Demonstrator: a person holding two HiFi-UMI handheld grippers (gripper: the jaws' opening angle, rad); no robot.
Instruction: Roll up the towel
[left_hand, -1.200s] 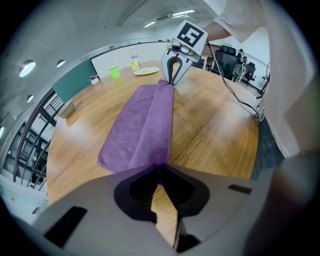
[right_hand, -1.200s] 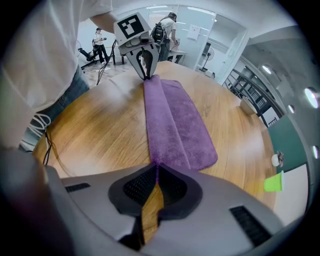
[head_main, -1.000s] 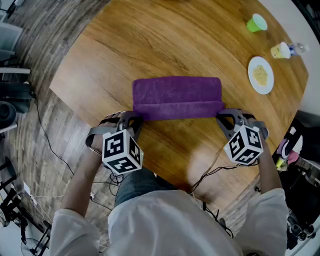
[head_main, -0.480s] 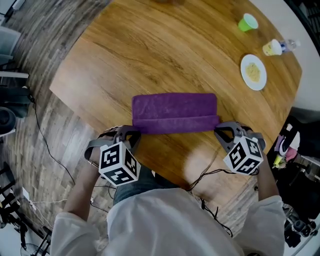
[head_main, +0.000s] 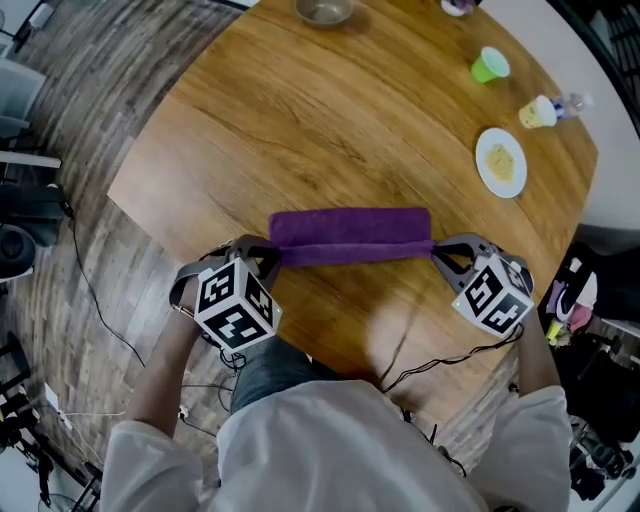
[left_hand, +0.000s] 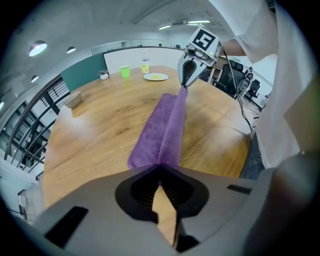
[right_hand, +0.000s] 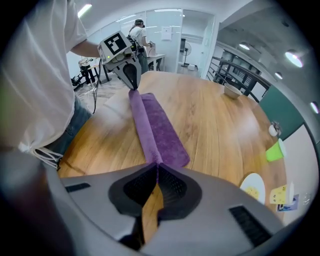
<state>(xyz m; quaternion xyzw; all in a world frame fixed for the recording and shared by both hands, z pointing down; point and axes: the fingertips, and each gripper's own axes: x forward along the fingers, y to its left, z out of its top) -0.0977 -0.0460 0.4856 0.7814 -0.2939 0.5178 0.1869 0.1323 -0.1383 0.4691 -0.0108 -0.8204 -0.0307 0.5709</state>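
We see the round wooden table (head_main: 300, 120) lying under the purple towel (head_main: 350, 232). The towel rests flat as a long, narrow band, its near long edge doubled over onto itself in a raised fold. At the towel's left end we hold the left hand-held gripper (head_main: 270, 256), its jaws pressed together on the corner of that fold. At the towel's right end the right hand-held gripper (head_main: 438, 250) pinches the other corner the same way, and the fold runs straight between the two. Beyond the towel's right end, well apart from it, sits a white plate (head_main: 500, 162) with something yellow on it. Farther beyond the towel stand a pale yellow cup (head_main: 537, 112) and a green cup (head_main: 488, 65). A metal bowl (head_main: 324, 10) sits farthest from the towel.
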